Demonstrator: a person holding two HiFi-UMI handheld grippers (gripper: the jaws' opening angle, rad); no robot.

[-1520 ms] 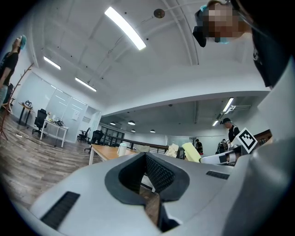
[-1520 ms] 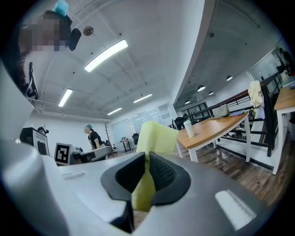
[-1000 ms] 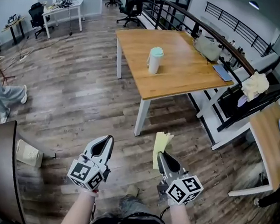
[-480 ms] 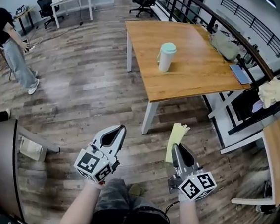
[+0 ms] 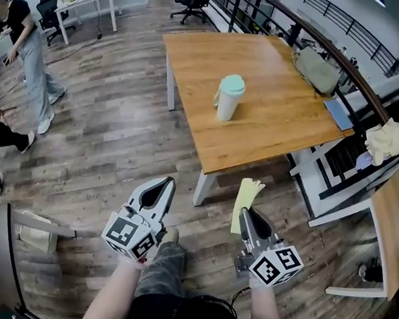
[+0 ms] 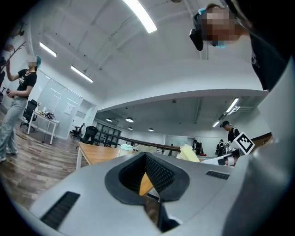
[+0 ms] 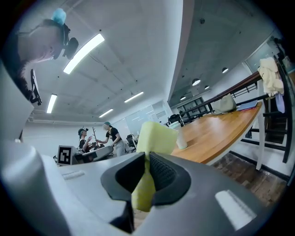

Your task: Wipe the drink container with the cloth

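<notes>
A white drink container (image 5: 228, 98) with a pale green lid stands upright on the wooden table (image 5: 258, 137), near its left side. My right gripper (image 5: 245, 214) is shut on a folded yellow cloth (image 5: 244, 203), which sticks up past the jaws; the cloth (image 7: 155, 138) also fills the middle of the right gripper view, with the container (image 7: 181, 139) small beyond it. My left gripper (image 5: 165, 185) is shut with nothing in it. Both grippers hang over the floor in front of the table's near edge, well short of the container.
A grey bag (image 5: 315, 70) and a blue notebook (image 5: 339, 113) lie at the table's far right. A black rack (image 5: 359, 154) with a cream cloth (image 5: 386, 139) stands right of the table. Two people (image 5: 26, 52) are at far left. A white leg (image 5: 201, 187) holds up the near corner.
The table and container have come closer and lower in the head view as I walk toward them. Both grippers keep the same pose, the cloth still held. People at left have come into view.
</notes>
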